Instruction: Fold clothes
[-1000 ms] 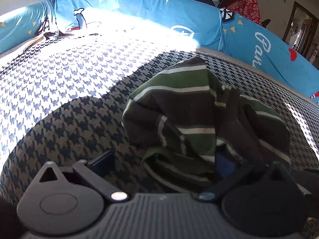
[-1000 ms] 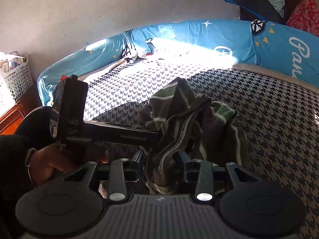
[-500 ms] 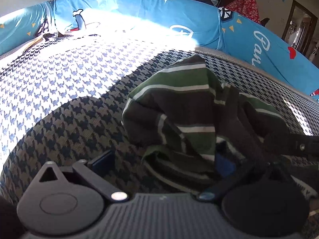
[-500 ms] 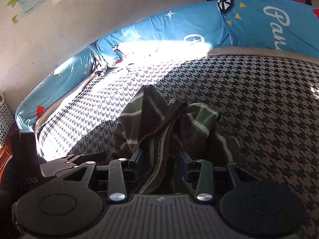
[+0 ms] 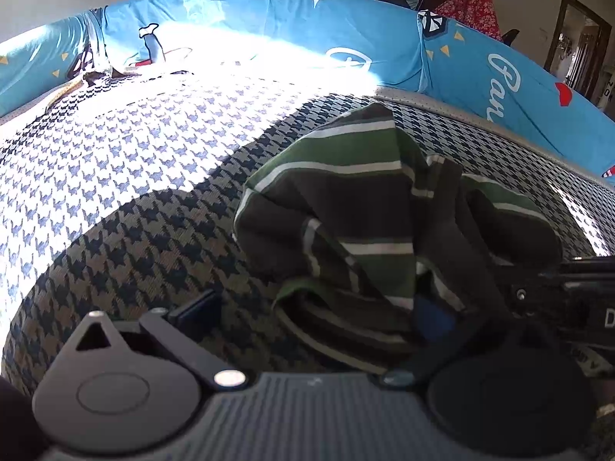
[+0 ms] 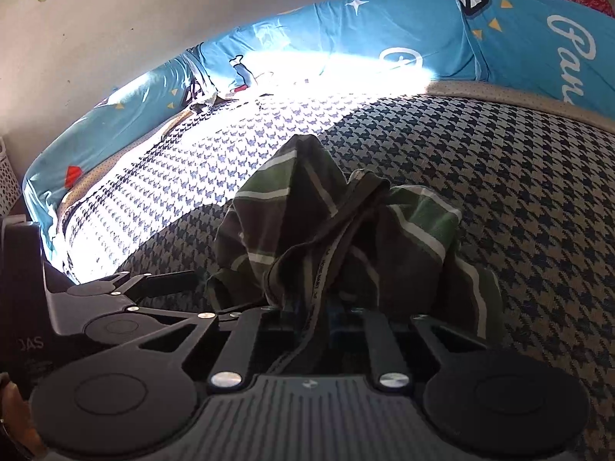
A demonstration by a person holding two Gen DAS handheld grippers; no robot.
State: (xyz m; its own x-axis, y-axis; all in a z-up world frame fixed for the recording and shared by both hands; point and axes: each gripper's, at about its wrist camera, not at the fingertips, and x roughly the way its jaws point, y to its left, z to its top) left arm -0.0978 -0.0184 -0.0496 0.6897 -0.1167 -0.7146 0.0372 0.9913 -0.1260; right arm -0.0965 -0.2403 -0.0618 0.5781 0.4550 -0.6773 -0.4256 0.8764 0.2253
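A crumpled green, brown and white striped garment [image 5: 357, 230] lies bunched on the houndstooth-patterned bed [image 5: 127, 176], directly ahead of both grippers and touching each of them. The right gripper [image 6: 319, 319] is clamped on a dark edge band of the garment, which runs back between its narrowly set fingers [image 6: 374, 319]; the cloth rises from the jaws into a peaked heap [image 6: 307, 199] ahead of it. The left gripper [image 5: 307, 307] has its fingers spread wide: its left finger [image 5: 196, 307] rests clear on the bed, while the right finger [image 5: 430, 315] is buried under cloth, so it grips nothing that can be seen. In the right wrist view the left gripper [image 6: 153, 288] enters from the left, its tips just beside the lower left corner of the heap. No long axis can be read from the heap, which is too bunched to show a hem line or sleeve; the judgement is that the garment must first be lifted or spread, with the right gripper as the anchored end and the left free to take a second edge on its own right side. Legible writing: a woven strip along the gripped band [image 6: 321, 280] carries small letters, too fine to read with confidence; "JAS" on the left gripper body [image 6: 32, 344]; cursive "Pau…" on the blue bolster [image 5: 503, 80] bordering the bed.
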